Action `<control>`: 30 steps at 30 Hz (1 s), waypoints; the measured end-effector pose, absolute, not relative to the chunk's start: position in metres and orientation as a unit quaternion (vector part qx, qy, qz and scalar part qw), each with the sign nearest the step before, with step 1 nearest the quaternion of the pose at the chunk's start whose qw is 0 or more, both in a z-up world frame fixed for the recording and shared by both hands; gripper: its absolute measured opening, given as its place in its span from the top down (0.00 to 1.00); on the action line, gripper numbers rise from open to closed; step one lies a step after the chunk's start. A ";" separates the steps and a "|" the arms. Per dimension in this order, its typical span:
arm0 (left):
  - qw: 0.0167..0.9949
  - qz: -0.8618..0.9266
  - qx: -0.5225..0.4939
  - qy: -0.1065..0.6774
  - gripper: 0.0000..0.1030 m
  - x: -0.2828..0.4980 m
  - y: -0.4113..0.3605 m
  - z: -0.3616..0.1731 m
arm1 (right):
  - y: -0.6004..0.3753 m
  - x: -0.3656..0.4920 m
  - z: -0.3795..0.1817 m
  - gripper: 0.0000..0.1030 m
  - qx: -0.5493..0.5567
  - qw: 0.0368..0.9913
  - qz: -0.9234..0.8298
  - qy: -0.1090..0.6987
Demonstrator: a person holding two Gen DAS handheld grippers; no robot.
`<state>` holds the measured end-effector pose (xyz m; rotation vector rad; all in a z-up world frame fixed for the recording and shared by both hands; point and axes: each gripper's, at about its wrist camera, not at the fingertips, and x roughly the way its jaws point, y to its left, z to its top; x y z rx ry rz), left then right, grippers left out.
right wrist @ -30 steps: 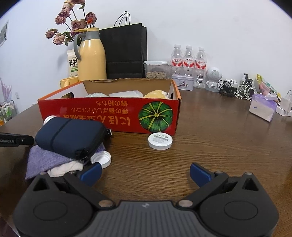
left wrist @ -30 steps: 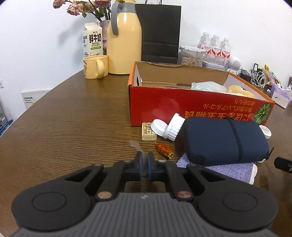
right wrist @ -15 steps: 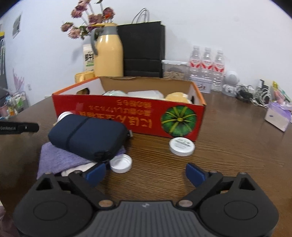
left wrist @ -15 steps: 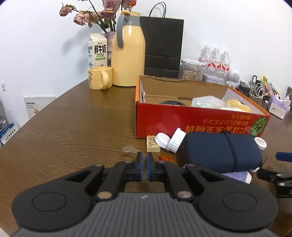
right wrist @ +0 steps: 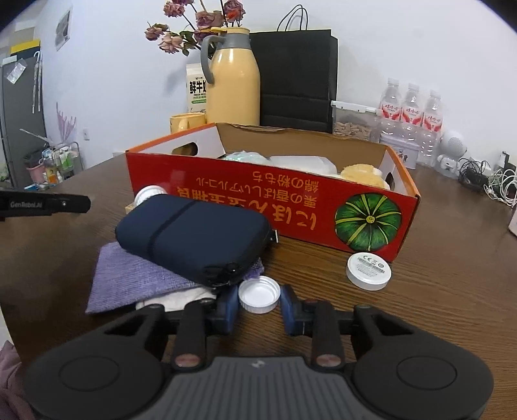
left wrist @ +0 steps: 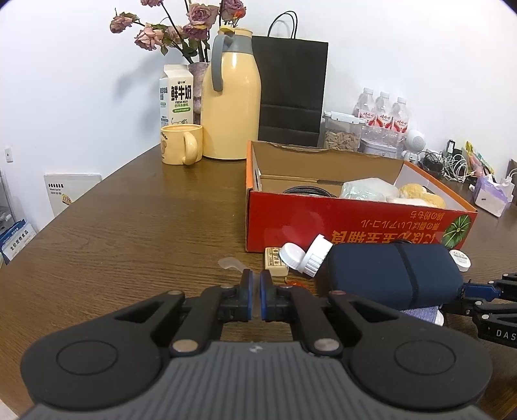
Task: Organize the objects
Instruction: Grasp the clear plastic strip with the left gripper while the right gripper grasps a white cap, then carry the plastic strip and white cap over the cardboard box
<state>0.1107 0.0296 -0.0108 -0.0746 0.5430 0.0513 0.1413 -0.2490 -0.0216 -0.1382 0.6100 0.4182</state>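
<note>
Between right hand-held gripper (right wrist: 258,308) fingers: white cap (right wrist: 258,294)

Wood table (left wrist: 129,226): red box (left wrist: 323,226), cap (right wrist: 258,294), mug (left wrist: 181,143).

A lived-in room, probably a home or small office break area: a wooden bench (left wrist: 129,226) carries a yellow thermos jug (left wrist: 231,97), a milk carton (left wrist: 176,95), a mug (left wrist: 181,144), dried roses (left wrist: 181,29), bottled water (left wrist: 383,110) and tangled charger cables (left wrist: 452,164) against a plain white wall.
</note>
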 end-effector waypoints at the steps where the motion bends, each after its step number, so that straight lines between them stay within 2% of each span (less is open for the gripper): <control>1: 0.963 0.025 -0.037 0.267 0.95 0.111 0.030 -0.010 | -0.250 0.141 -0.022 0.74 -0.066 0.931 0.201 0.297; 9: 0.966 0.025 -0.034 0.257 0.95 0.114 0.029 -0.005 | -0.266 0.137 -0.015 0.74 -0.062 0.943 0.169 0.281; 18: 0.978 0.008 -0.030 0.207 0.95 0.126 0.018 0.025 | -0.272 0.138 0.020 0.74 -0.073 0.962 0.156 0.214; 30: 0.986 -0.020 -0.038 0.159 0.95 0.184 -0.020 0.050 | -0.239 0.195 0.057 0.74 -0.065 0.972 0.164 0.157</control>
